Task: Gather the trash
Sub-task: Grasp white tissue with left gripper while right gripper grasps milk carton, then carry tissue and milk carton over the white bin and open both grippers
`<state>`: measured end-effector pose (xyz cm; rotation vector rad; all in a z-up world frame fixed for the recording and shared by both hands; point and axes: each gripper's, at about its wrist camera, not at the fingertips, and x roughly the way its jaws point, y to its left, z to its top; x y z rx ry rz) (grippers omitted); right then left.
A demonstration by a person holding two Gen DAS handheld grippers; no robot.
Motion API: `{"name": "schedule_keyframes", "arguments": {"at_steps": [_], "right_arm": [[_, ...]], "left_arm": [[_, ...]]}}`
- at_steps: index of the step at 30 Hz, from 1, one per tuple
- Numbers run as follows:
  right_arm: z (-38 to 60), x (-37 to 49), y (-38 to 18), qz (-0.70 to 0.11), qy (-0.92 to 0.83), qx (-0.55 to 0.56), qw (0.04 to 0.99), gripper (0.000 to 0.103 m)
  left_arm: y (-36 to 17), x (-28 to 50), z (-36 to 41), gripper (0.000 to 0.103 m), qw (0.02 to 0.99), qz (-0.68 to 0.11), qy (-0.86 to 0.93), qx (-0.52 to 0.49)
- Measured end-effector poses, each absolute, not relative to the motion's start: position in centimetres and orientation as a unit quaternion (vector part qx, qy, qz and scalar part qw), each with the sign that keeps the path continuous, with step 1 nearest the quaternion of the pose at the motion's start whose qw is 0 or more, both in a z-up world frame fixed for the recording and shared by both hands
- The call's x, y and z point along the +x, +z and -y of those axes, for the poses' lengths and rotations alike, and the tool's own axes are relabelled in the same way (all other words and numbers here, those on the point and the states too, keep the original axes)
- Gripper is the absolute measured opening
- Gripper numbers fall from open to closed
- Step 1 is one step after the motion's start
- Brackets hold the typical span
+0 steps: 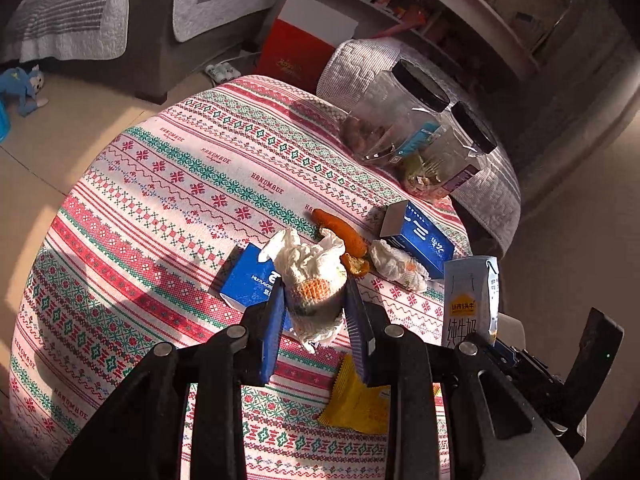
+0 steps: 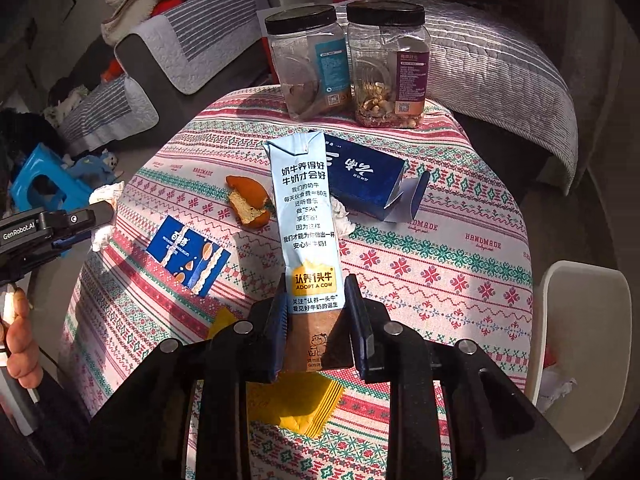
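Tissue: we see crumpled tissue clamped between the left gripper fingers, above the tablecloth.
Wrapper: yellow wrapper lies flat below it.
Carton: we find the milk carton pinched upright in the right gripper.
Bin: white bin stands beside the table.

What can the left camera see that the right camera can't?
Only the left wrist view shows the left hand-held gripper squeezing the crumpled tissue from close up, and a red box on the floor. Only the right wrist view shows the white bin and blue stool. Both show the milk carton held in the right hand-held gripper, two jars and the yellow wrapper.
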<state>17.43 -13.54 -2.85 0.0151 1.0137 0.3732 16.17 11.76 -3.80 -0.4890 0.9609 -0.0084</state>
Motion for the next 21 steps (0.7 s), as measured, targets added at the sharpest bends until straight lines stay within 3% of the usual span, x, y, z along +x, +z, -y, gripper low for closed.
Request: {"name": "schedule_keyframes", "arguments": {"at_steps": [21], "right_arm": [[24.0, 14.3, 0.7, -0.457, 0.139, 0.132, 0.869, 0.026]], "left_arm": [[-0.4, 13.7, 1.4, 0.029, 0.878, -0.438, -0.110, -0.157]]}}
